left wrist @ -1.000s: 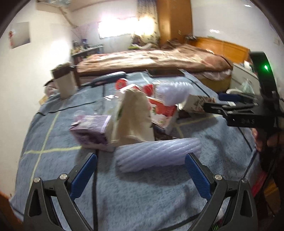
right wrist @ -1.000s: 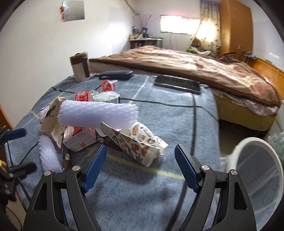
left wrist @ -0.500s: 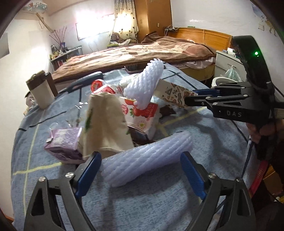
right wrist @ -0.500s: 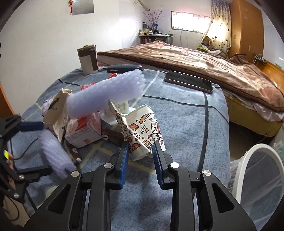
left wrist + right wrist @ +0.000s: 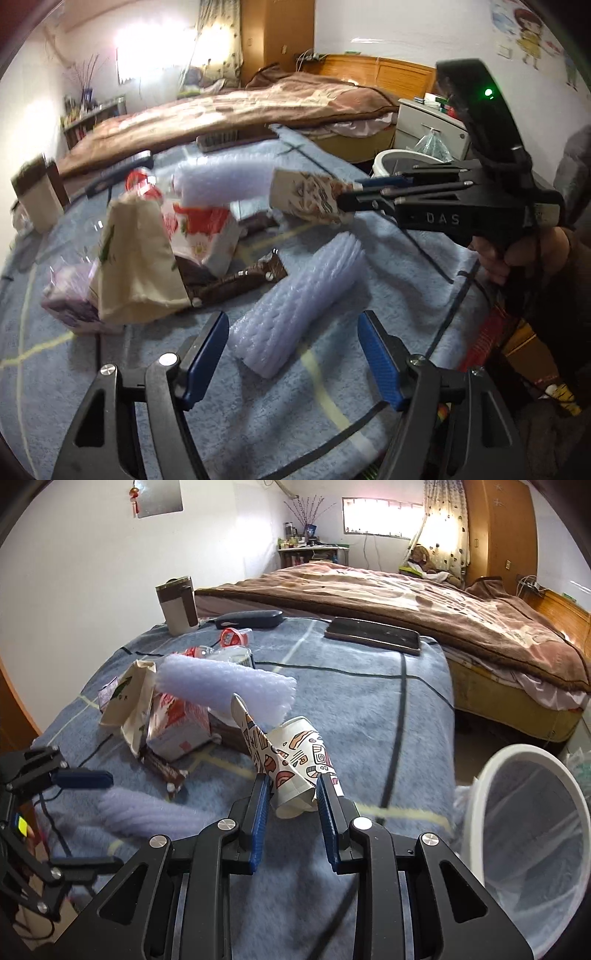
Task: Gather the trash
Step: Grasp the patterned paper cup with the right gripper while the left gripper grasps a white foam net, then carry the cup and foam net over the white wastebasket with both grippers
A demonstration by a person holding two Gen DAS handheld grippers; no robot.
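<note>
Blue carpet-like cloth covers the table (image 5: 369,701), where a heap of trash lies beside a brown-blanketed bed (image 5: 406,598). The right claw (image 5: 291,805) is clamped on a crushed patterned paper cup (image 5: 295,760), its blue pads pressing the cup's lower end from both sides, with the cup tilted up and away from the fingers. In the left wrist view the same cup (image 5: 306,197) sticks out sideways from that claw, clear of the table. The left claw (image 5: 291,354) is closing, its pads apart on either side of a pale lilac foam net sleeve (image 5: 303,302) that lies on the cloth; the pads do not touch it. A second foam sleeve (image 5: 225,686) rests on top of the heap, across a red-and-white carton (image 5: 177,723) and next to a beige paper bag (image 5: 129,701). A brown wrapper (image 5: 236,280) lies flat at the heap's near edge. A white bin (image 5: 532,827) with a clear liner stands just off the table's right edge.
</note>
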